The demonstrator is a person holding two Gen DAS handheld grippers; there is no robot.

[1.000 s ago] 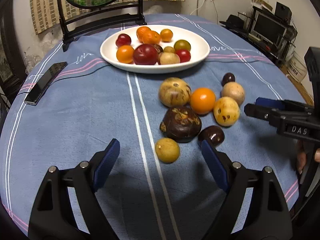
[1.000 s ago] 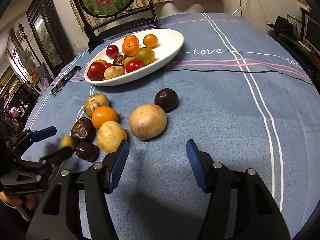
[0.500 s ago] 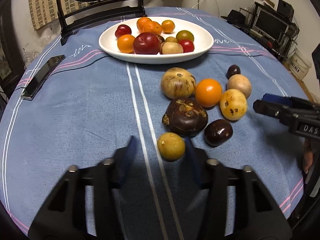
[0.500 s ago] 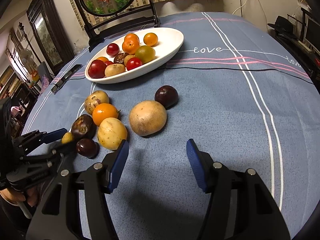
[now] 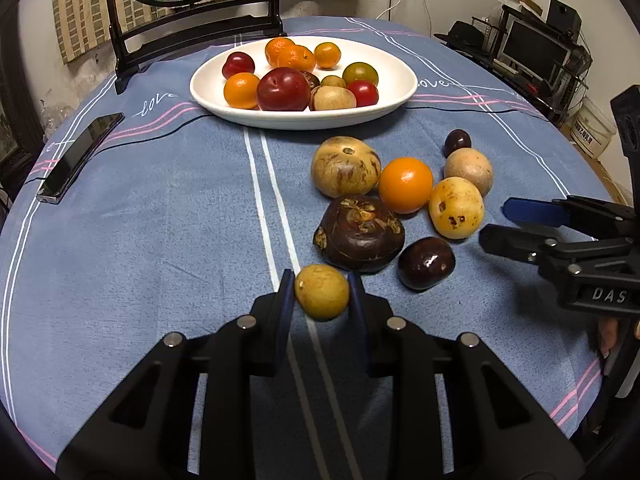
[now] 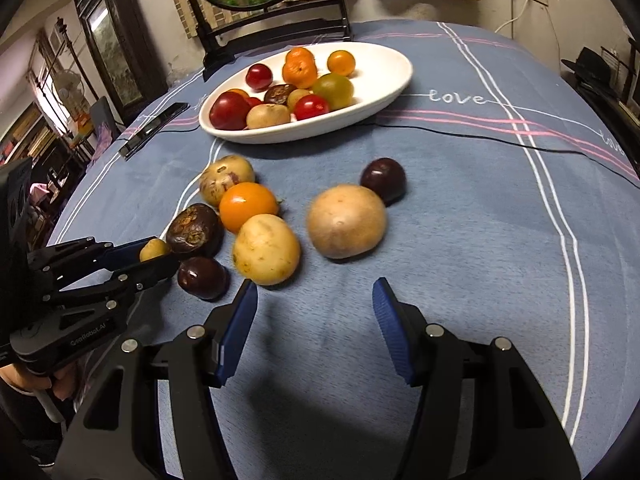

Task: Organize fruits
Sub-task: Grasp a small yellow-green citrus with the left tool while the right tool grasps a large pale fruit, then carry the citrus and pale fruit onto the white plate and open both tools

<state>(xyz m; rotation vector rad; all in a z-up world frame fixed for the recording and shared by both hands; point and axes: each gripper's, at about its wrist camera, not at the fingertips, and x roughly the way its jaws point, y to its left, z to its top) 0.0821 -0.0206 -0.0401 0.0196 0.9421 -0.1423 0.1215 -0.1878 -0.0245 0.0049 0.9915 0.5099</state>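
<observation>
My left gripper (image 5: 321, 292) is shut on a small yellow-brown fruit (image 5: 322, 291), low over the blue tablecloth; it also shows in the right wrist view (image 6: 154, 249). Just beyond it lie a dark brown wrinkled fruit (image 5: 359, 232), a dark purple fruit (image 5: 426, 263), an orange (image 5: 405, 185) and yellow fruits (image 5: 456, 207). A white oval plate (image 5: 400, 96) holds several fruits at the far side. My right gripper (image 6: 316, 330) is open and empty, just short of a yellow fruit (image 6: 266, 249) and a large tan fruit (image 6: 346, 221).
A black phone (image 5: 80, 156) lies at the table's left edge. A dark chair with a round mirror (image 5: 192, 12) stands behind the plate. A desk with a monitor (image 5: 536, 48) is at the far right. The table edge curves close on the right.
My left gripper moved forward and closed around the small yellow-brown fruit. My right gripper moved a little forward toward the loose fruits and stayed open.
</observation>
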